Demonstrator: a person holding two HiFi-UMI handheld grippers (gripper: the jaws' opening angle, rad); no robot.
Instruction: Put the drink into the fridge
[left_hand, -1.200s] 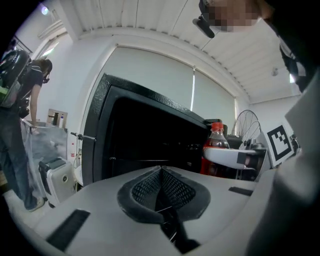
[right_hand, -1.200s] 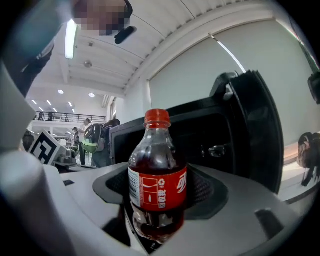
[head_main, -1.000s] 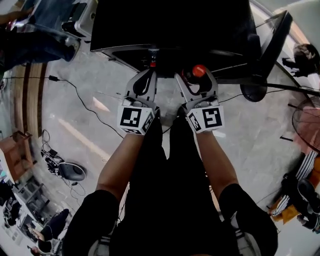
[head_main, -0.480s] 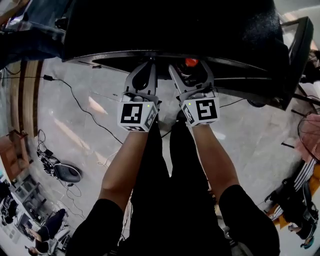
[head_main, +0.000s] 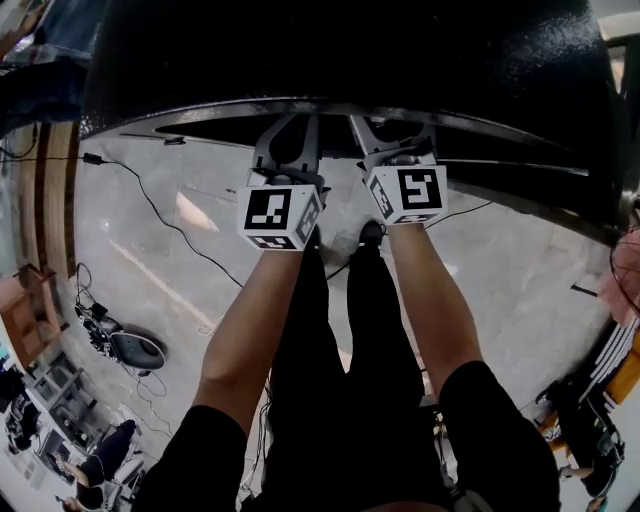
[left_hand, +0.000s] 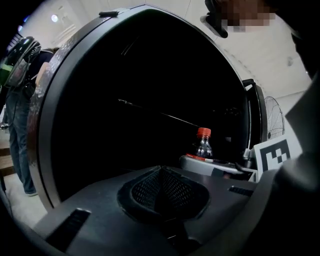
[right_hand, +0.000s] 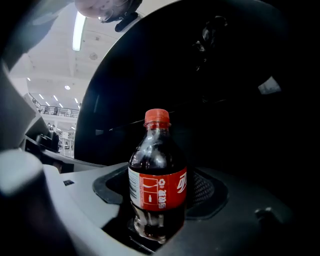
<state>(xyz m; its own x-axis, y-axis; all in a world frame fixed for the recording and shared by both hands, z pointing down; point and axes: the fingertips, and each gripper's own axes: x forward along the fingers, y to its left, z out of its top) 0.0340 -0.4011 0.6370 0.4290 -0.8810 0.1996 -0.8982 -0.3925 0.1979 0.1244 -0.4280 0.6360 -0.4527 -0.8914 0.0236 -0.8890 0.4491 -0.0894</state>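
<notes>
Pinched low on its body by the right gripper (head_main: 392, 148) at mid-frame, the drink bottle (right_hand: 158, 185) may tilt or strike the dark fridge (head_main: 350, 50) filling the upper frame, while the left gripper (left_hand: 161, 187), pressed together and empty, offers no support.

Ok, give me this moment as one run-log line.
left gripper: shut, empty | right gripper: shut on red-capped plastic cola bottle, upright | black fridge: directly ahead

My left gripper (head_main: 289, 140) and right gripper (head_main: 392, 135) sit side by side, both just before the fridge (head_main: 350, 50). The bottle (right_hand: 158, 180) stands upright between my right fingers (right_hand: 75, 200), to the right of my left gripper.
</notes>
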